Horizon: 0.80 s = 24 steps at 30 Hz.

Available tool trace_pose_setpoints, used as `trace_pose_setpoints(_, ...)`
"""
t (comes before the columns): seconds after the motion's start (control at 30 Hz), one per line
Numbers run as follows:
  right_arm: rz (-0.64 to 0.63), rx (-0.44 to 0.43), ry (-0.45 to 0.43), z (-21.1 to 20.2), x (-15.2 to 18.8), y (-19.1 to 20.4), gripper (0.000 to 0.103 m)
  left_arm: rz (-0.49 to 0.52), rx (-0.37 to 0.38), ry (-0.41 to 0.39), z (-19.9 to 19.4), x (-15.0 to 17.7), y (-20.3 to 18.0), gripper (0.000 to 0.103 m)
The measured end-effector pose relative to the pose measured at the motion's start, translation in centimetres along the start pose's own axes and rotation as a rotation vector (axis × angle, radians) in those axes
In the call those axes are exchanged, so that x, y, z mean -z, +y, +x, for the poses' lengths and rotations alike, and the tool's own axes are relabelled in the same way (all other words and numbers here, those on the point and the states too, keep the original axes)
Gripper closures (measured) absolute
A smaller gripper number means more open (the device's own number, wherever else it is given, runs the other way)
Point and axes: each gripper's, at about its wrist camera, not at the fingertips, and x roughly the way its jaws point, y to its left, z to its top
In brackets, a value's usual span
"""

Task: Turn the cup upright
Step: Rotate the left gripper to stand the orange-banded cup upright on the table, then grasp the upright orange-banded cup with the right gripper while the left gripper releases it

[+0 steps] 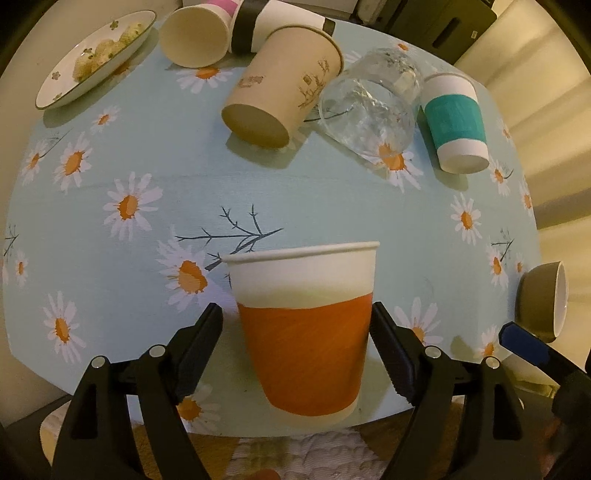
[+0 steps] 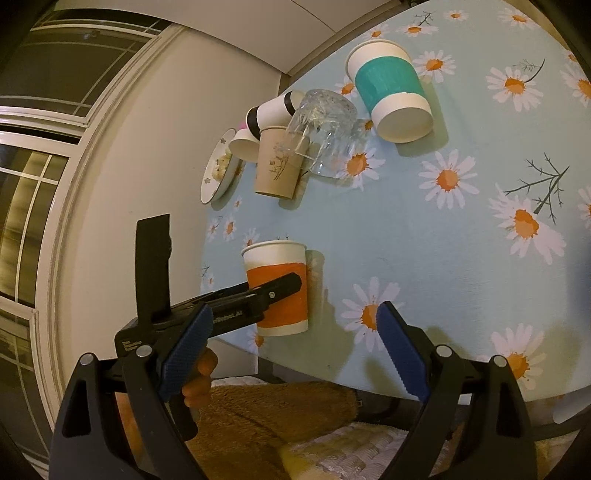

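- Up close, left wrist view: orange-banded paper cup (image 1: 304, 328) stands upright, rim up, near the front edge of the daisy-print worktop (image 1: 110, 258).
- Left tongs (image 1: 297, 332) straddle that cup; right pad looks to touch its side, left pad has a small gap, so not clearly clamped — spread about cup-wide.
- Far side: beige cup (image 1: 284, 86) lying on its side, clear glass (image 1: 369, 107) tipped beside it, teal-banded cup (image 1: 456, 122) on its side, cream cup (image 1: 195, 35) on its side, black-banded cup (image 1: 273, 24) behind it.
- Plate (image 1: 55, 88) with food at far left; small bowl (image 1: 541, 299) on edge at right rim; blue tip of the other tool at lower right.
- Right wrist view: right tongs (image 2: 291, 349) spread wide with nothing between the blue pads, hovering off the worktop edge (image 2: 461, 258).
- Orange-banded cup (image 2: 279, 288) sits at the worktop edge with the left tongs (image 2: 273, 291) across its band.
- Teal-banded cup (image 2: 391, 92), clear glass (image 2: 321, 133), beige cup (image 2: 275, 166) and plate (image 2: 218, 170) lie beyond.
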Motion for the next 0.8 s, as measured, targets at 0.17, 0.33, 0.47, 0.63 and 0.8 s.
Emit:
trace_pose_setpoints(0.17, -0.010, 0.004, -0.003, 0.2, 0.0, 0.3, 0.014, 0.002, 0.014, -0.010, -1.0, 0.0, 0.6, 0.024)
trace_pose_setpoints(0.33, -0.014, 0.011, 0.008, 0.8, 0.0, 0.4, 0.014, 0.003, 0.046, -0.037, -3.1, 0.6, 1.5, 0.024)
trace_pose_setpoints(0.47, -0.028, 0.025, 0.033, 2.1, -0.1, 0.8, 0.014, 0.011, 0.058, -0.090, -5.3, 1.8, 3.6, 0.024)
trace_pose_setpoints(0.63, -0.063, 0.039, 0.083, 4.8, -0.5, 2.4, 0.014, -0.012, 0.079, -0.141, -6.4, 4.3, 7.3, 0.024)
trace_pose_setpoints(0.8, -0.125, 0.082, 0.105, 7.3, -1.2, 4.2, 0.014, -0.062, 0.123, -0.185, -5.6, 6.4, 10.1, 0.024)
